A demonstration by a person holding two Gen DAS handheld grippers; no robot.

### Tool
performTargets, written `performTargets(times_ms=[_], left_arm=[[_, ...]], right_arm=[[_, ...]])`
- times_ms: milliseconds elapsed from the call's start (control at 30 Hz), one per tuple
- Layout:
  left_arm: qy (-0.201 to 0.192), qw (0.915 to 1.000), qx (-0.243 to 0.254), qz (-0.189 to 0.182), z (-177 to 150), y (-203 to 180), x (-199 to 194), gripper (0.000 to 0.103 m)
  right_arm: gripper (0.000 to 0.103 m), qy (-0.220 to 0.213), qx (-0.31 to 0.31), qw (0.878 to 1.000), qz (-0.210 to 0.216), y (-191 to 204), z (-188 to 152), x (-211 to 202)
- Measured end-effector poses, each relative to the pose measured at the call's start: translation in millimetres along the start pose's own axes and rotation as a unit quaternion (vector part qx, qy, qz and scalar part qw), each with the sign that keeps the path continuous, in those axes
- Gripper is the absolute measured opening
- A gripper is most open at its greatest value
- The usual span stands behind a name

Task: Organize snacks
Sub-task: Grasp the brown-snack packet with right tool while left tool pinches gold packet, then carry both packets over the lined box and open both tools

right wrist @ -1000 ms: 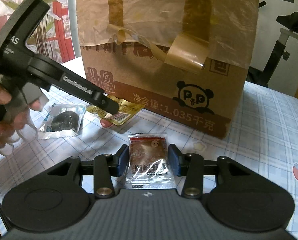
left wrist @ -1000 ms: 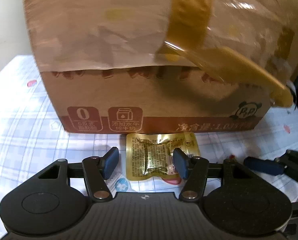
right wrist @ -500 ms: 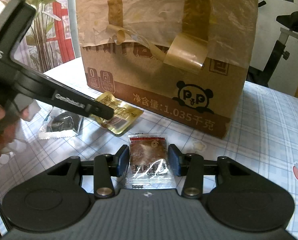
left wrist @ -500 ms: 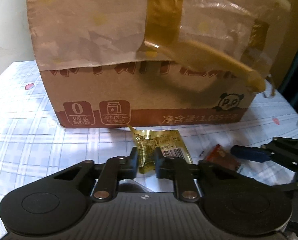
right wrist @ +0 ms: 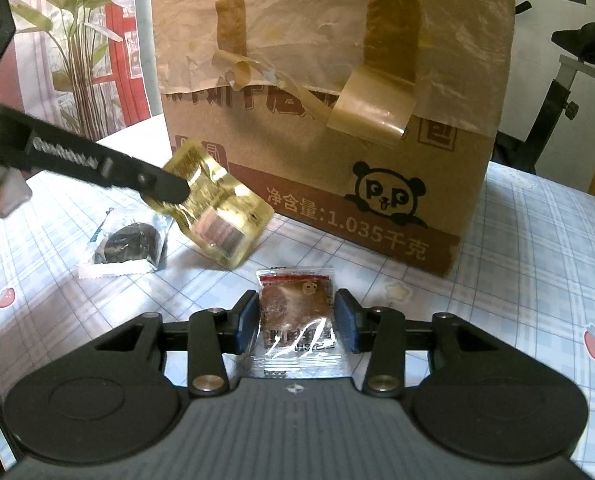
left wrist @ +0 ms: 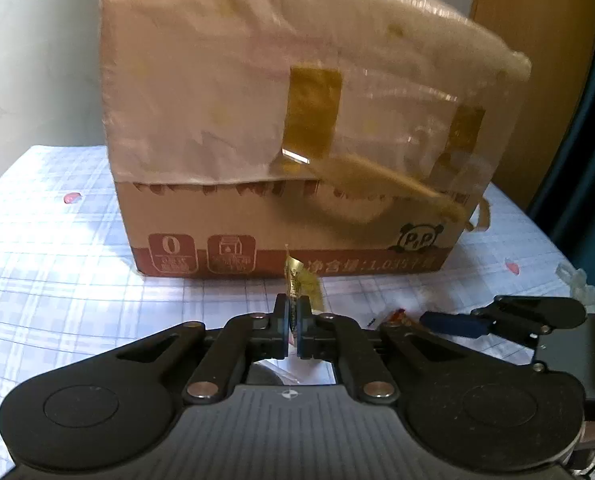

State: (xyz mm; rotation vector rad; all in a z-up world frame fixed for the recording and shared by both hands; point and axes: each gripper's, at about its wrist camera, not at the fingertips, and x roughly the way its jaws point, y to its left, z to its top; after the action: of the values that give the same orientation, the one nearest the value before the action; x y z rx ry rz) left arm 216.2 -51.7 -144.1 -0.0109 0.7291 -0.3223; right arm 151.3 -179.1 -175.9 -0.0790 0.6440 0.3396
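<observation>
Snacks in small packets lie before a tall taped cardboard box (right wrist: 329,120) on the checked strawberry tablecloth (right wrist: 537,260). At centre left of the right wrist view, the left gripper (left wrist: 292,316) pinches a crinkled gold foil packet (right wrist: 217,208) clear of the cloth, probably to carry it to the box. At lower centre, the right gripper (right wrist: 297,322) is spread around a clear packet with a brown snack (right wrist: 295,308), not yet squeezing, seemingly lined up to grasp. A dark round biscuit in clear wrap (right wrist: 127,244) waits at left.

Potted plant (right wrist: 77,40), exercise bike (right wrist: 569,68) beyond the checked tablecloth (right wrist: 537,240).
</observation>
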Motion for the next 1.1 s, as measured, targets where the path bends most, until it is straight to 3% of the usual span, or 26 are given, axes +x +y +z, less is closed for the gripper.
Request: performTargets(times_ms=[367,600,867,1100], left_arm=[[-0.034,0.9994,0.0,-0.006,3.5,3.8,-49.2,0.004],[-0.073,0.9972,0.003,-0.012,16.1,3.6,-81.1,0.004],[-0.133,0.9911,-0.009,-0.005,43.2,13.3,-124.0,0.004],[-0.195,0.9806,0.016,0.004,91.6,17.4,-153.9,0.004]], right_arm=[[0.039,-0.025,0.007,1.0,0.003,4.4,4.5,-27.7],[0.039,-0.067,-0.006,0.997,0.021,14.2,20.4,-60.2],[0.039,-0.158,-0.035,0.986,0.029,27.3,62.2,-96.4],[0.039,-0.225,-0.028,0.974,0.025,17.2,121.9,-117.6]])
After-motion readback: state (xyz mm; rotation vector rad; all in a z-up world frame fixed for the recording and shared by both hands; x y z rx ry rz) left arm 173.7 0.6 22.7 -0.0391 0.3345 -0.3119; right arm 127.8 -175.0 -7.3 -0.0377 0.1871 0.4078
